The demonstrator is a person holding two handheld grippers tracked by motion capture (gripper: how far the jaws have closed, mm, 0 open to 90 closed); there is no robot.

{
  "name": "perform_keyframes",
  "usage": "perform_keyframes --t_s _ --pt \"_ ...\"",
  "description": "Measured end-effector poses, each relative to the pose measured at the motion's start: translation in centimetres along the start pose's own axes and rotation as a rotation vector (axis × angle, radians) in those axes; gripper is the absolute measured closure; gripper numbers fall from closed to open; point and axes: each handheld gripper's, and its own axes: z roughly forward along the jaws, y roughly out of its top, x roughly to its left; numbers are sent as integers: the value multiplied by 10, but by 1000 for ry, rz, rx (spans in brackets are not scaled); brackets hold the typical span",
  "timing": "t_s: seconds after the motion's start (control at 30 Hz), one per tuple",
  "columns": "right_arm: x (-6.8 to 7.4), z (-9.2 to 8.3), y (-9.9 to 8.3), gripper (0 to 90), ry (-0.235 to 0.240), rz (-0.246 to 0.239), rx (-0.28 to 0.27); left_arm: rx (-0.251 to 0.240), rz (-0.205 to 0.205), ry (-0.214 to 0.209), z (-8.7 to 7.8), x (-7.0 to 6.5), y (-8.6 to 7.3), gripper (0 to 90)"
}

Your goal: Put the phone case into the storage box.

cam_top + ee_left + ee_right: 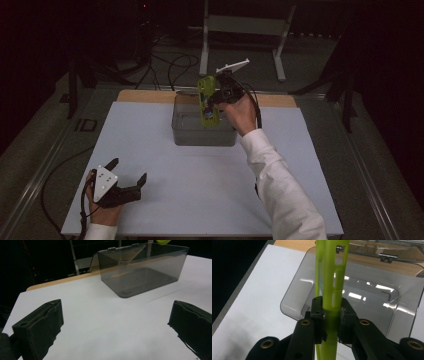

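A flat yellow-green plastic piece (207, 101) with slots in it hangs above the smoky grey see-through box (186, 131). My right gripper (216, 98) is shut on it; in the right gripper view the pads clamp the yellow-green plastic piece (331, 290) edge-on over the open box (372, 300). The box's lid is folded back behind it. My left gripper (129, 172) rests near the table's front left corner, jaws wide apart with nothing between them. In the left gripper view its fingers (40, 327) frame bare white table, with the box (142, 270) farther off.
A white sheet (150, 150) covers the table, with a strip of bare wood (145, 96) along the far edge. A white metal stand (245, 30) and cables lie on the dark floor beyond. A white sleeve (280, 185) reaches in from the lower right.
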Motion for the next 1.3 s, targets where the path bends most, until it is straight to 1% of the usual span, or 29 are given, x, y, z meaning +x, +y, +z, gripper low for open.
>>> perform_keyframes --t_s 0.8,1.07,1.3 --pt "-19 7 6 782 -27 67 22 2 4 1 0 -1 0 1" --pt "-24 7 6 782 -31 80 24 2 6 -1 0 -1 0 1" --pt "-28 10 7 781 -48 91 31 2 7 0 0 -1 0 1"
